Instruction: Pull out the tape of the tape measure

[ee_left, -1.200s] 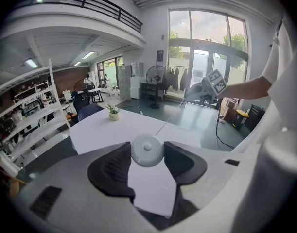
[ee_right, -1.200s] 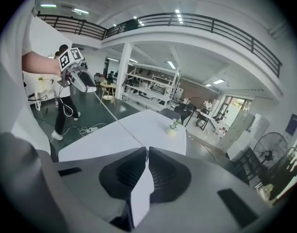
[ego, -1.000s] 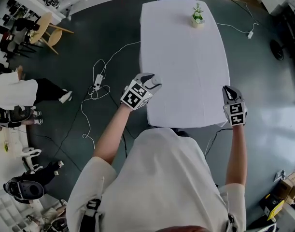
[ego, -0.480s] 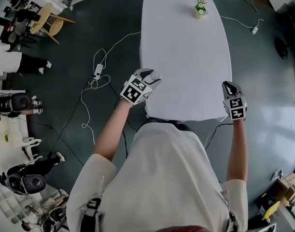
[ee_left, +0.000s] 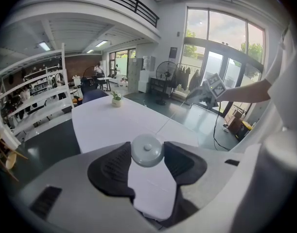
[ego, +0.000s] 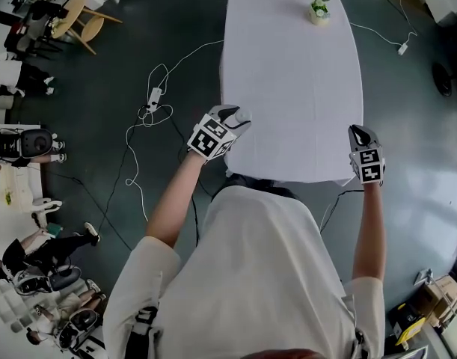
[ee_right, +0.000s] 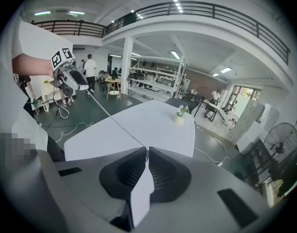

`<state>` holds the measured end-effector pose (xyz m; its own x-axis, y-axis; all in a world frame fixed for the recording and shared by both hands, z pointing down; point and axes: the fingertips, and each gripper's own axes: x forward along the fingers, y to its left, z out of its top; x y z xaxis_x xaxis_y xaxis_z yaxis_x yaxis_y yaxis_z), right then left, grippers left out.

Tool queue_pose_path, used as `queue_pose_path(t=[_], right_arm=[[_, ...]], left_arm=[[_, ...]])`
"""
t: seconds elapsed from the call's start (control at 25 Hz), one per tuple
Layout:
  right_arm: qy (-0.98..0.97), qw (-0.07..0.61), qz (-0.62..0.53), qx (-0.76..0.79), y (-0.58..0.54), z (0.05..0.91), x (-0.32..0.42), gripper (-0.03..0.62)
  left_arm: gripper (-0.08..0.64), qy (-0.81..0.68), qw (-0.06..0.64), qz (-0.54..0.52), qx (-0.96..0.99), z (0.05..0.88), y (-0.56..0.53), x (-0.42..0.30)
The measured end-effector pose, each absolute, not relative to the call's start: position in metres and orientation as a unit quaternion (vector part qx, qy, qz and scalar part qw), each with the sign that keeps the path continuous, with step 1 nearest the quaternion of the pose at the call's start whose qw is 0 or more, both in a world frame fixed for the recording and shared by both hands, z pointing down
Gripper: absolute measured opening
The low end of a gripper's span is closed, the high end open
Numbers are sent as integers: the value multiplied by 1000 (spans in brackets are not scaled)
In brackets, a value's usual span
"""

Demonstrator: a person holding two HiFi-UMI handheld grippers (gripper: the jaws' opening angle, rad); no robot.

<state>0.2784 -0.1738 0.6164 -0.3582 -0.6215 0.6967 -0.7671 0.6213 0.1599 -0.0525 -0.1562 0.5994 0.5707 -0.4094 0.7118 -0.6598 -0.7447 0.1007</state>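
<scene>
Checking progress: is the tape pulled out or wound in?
Out: tape spans from the round case in the left gripper to the right gripper.

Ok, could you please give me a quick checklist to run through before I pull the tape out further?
1. The left gripper grips the round case: ok.
2. The right gripper is shut on the tape: ok.
3. The tape runs straight between them: ok.
4. The tape clears the table: cannot tell.
5. The potted plant stands far from the tape: ok.
6. Enough tape remains in the case: cannot tell.
</scene>
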Motion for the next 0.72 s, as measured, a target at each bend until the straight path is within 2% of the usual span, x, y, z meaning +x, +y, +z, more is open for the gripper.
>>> queue_pose_path(t=[0.72], right_arm=[[-826, 412, 120, 365, -174, 683, 264, 41]], left_arm=[[216, -330, 234, 342, 848, 669, -154, -52]])
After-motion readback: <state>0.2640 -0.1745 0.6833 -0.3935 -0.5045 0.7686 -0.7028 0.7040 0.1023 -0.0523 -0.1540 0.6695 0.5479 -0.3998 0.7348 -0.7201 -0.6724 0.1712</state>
